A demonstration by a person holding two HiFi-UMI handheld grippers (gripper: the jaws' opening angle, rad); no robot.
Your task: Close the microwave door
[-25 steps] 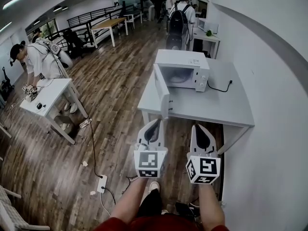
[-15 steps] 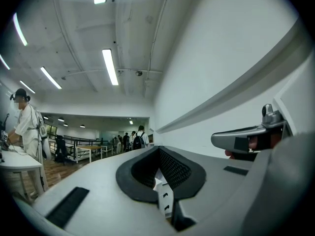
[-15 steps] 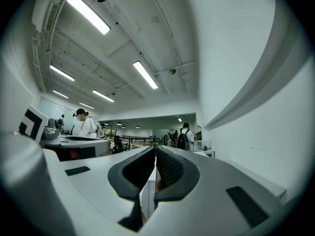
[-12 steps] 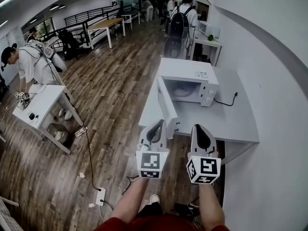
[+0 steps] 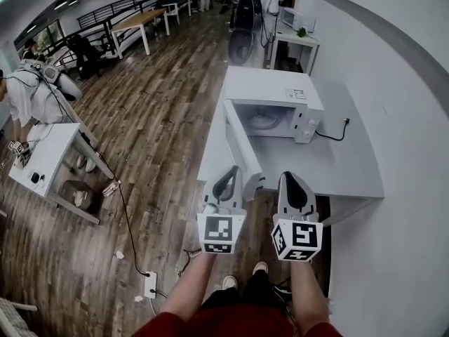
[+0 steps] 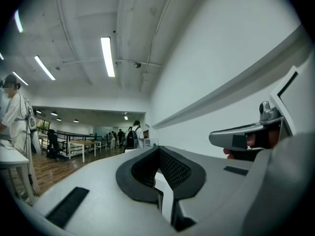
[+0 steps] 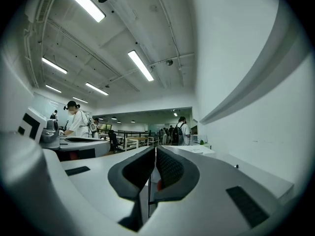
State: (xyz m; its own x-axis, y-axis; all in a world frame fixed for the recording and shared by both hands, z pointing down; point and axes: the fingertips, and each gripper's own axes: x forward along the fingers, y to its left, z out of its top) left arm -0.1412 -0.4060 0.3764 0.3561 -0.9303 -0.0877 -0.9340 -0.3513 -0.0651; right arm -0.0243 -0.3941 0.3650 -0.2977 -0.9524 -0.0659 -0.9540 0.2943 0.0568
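Right now I hold my left claw [image 5: 232, 173] and right claw [image 5: 290, 179] clenched on nothing, side by side near the grey table [image 5: 344, 174], where the flat white door [image 5: 240, 144] of the white box-shaped microwave [image 5: 270, 90] stands wide open, presumably so blunt tips can push it.

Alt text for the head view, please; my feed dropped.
A white microwave sits on a grey table, its door swung wide open. The left tongs and right tongs, both shut and empty, point toward it.
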